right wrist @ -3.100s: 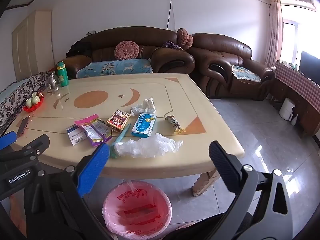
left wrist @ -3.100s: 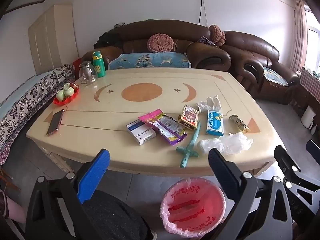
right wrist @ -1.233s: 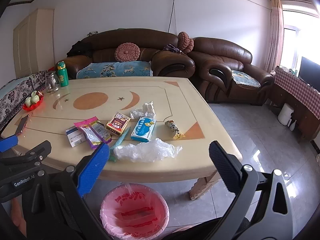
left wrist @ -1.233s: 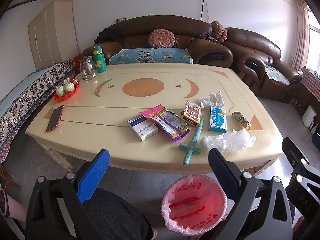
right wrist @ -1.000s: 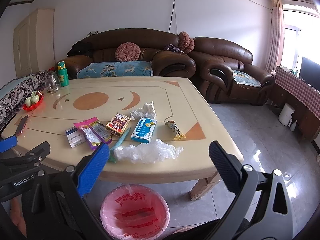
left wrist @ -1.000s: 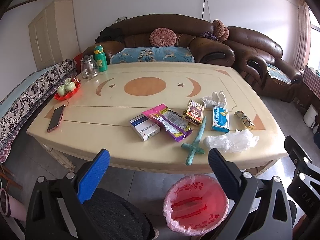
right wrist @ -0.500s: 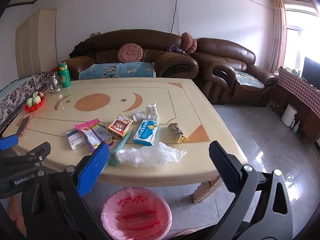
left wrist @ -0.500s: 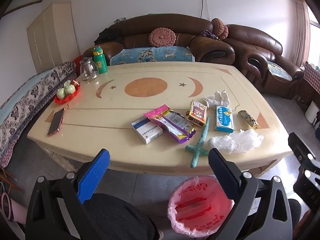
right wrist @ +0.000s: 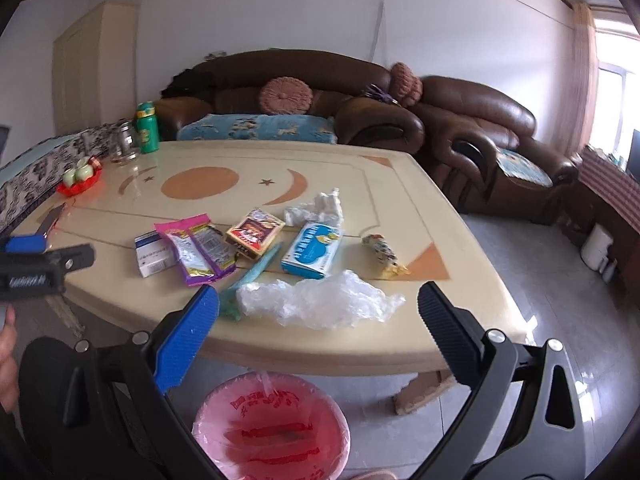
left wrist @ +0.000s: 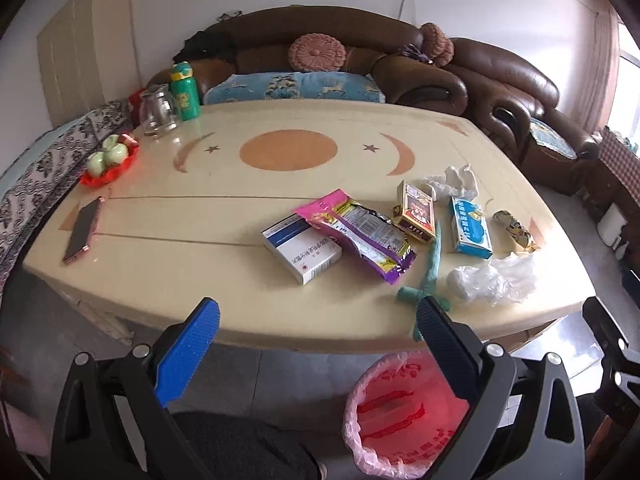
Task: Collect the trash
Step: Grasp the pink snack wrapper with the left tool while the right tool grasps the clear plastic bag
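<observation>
- We see the cream table (left wrist: 168,240) whole only in the left wrist view, phone (left wrist: 82,230) included.
- Our right view shows the pink-lined bin (right wrist: 272,424) fully, below the crumpled clear plastic bag (right wrist: 320,300).
- Both grippers, left (left wrist: 316,320) and right (right wrist: 318,308), gape empty, nearer the table's trash than earlier.

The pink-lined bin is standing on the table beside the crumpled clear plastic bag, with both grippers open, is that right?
Not quite: the bin stands on the floor below the table's near edge, as the right wrist view shows. The plastic bag is on the table, and both grippers are open.
</observation>
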